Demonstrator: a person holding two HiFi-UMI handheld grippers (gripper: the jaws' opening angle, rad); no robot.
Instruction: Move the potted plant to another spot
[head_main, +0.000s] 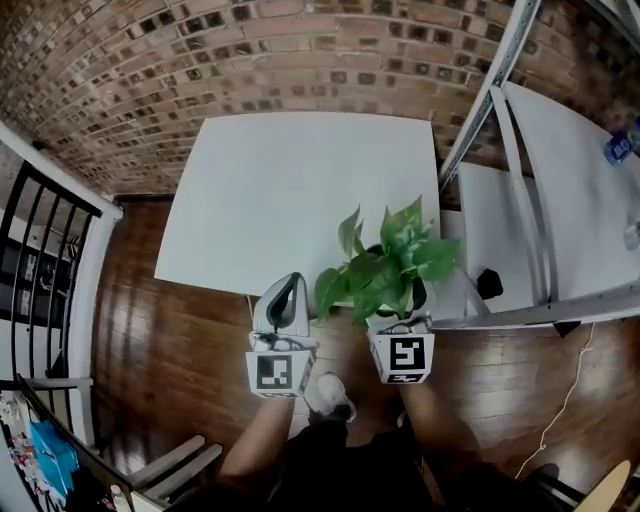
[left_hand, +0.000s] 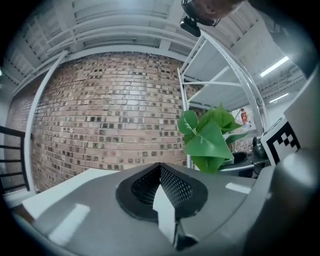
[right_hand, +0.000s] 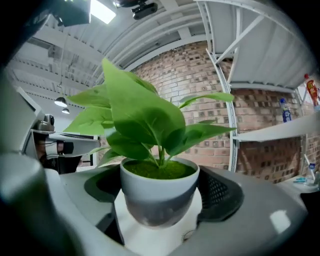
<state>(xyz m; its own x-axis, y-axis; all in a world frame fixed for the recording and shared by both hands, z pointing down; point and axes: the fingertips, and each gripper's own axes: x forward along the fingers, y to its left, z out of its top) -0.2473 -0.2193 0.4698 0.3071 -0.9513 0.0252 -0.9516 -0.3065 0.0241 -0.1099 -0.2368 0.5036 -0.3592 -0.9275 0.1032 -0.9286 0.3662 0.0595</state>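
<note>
The potted plant (right_hand: 157, 185) is a small white pot with broad green leaves. My right gripper (right_hand: 159, 200) is shut on the pot, its jaws pressing the pot's two sides. In the head view the plant (head_main: 385, 265) hangs over the front right edge of the white table (head_main: 290, 190), and its leaves hide the right gripper's (head_main: 400, 320) jaws. My left gripper (head_main: 283, 305) hovers at the table's front edge, left of the plant, shut with nothing in it. From the left gripper (left_hand: 161, 192) view the plant's leaves (left_hand: 210, 137) show to the right.
A metal shelving rack (head_main: 540, 200) with white shelves stands right of the table, a bottle (head_main: 620, 147) on one shelf. A brick wall (head_main: 200, 60) lies behind. A black railing (head_main: 40, 260) runs along the left. The floor (head_main: 170, 350) is dark wood.
</note>
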